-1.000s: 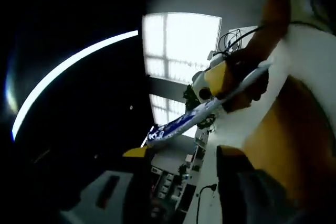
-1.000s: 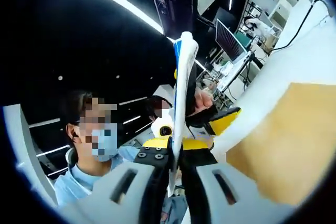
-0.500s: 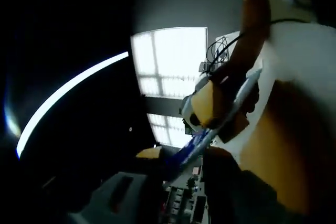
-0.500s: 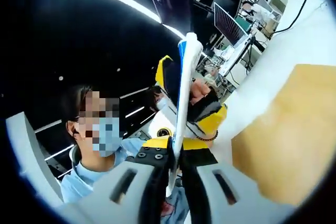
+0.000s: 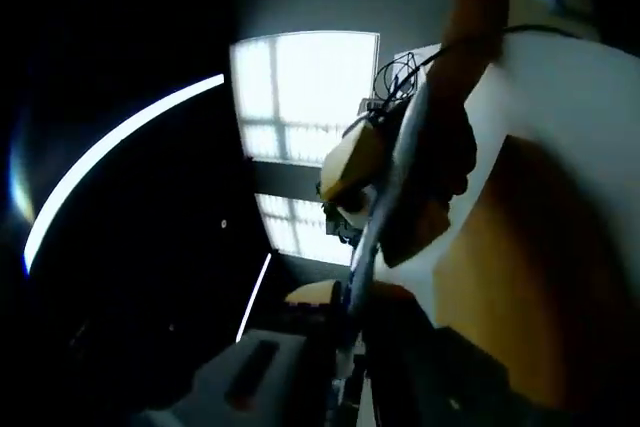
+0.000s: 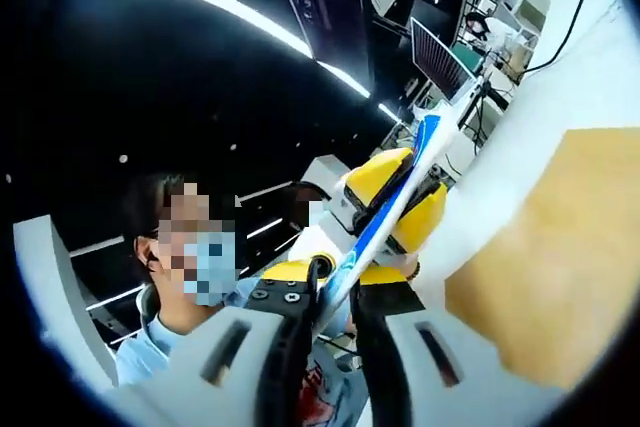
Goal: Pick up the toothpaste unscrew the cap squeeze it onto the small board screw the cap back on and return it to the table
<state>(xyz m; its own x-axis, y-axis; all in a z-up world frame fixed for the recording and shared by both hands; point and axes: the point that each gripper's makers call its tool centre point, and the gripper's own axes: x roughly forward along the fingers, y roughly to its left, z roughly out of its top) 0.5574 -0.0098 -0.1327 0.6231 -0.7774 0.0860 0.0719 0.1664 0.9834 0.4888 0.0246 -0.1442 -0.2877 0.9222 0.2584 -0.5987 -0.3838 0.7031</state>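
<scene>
The white and blue toothpaste tube (image 6: 372, 235) is held in the air between both grippers. My right gripper (image 6: 325, 322) is shut on its near end, and the tube slants up and to the right from those jaws. Further along the tube, the yellow left gripper (image 6: 395, 197) has a jaw on each side. In the left gripper view the tube (image 5: 368, 247) rises from my left gripper (image 5: 350, 367), whose jaws stand close around it, up to the right gripper (image 5: 400, 187). The cap is hidden. The small wooden board (image 6: 545, 267) (image 5: 530, 287) lies on the white table (image 6: 500, 147) (image 5: 570, 87).
A person in a face mask and light blue shirt (image 6: 160, 337) stands close behind the grippers. A sleeve and arm (image 5: 480, 17) reach down to the right gripper. Monitors (image 6: 435, 72) and a black cable (image 6: 570, 17) sit at the table's far end.
The left gripper has closed in on the tube's end, its jaws now narrow around it. In the right gripper view the tube has tilted from upright to slanting right.
</scene>
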